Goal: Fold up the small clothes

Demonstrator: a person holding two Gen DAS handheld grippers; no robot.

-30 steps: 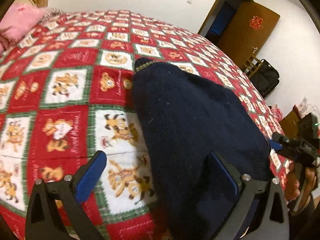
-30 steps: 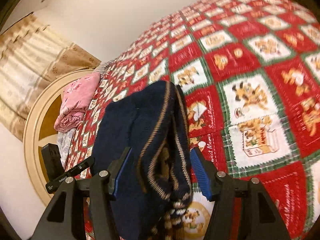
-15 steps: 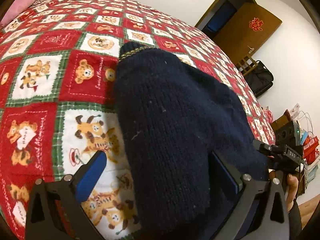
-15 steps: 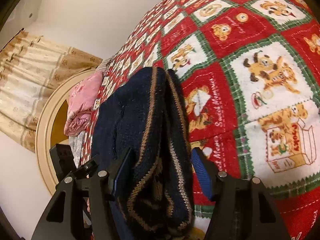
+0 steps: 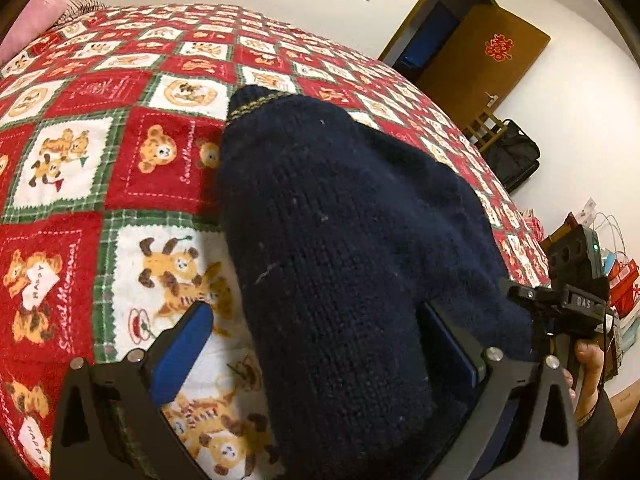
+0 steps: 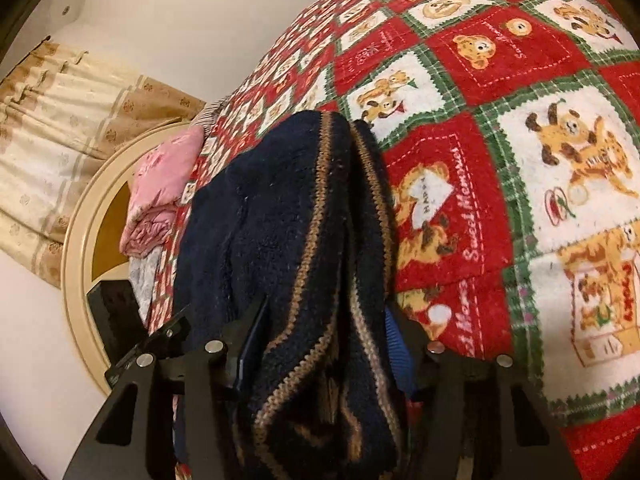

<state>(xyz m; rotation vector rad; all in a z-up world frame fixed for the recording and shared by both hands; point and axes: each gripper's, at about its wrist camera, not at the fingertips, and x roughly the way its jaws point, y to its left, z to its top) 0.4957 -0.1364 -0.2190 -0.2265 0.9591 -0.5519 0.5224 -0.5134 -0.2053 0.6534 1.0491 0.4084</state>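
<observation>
Navy sweater (image 6: 288, 216) between right tongs (image 6: 324, 344) (jaws just closing), on quilt (image 6: 500, 92).

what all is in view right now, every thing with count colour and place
knitted garment: one, navy with tan stripes, lying on the blanket, between both grippers' fingers
blanket: one, red, white and green bear patchwork, covering the bed
folded cloth: one, pink, at the bed's head end
headboard: one, cream, round, behind the pink cloth
curtain: one, beige patterned, on the wall beyond the headboard
door: one, brown with a red emblem, standing open in the far corner
bag: one, black, on the floor by the door
left gripper: black, blue pads, open
right gripper: black, blue pads, jaws just closing around the striped edge
hand: one, holding the right gripper
</observation>
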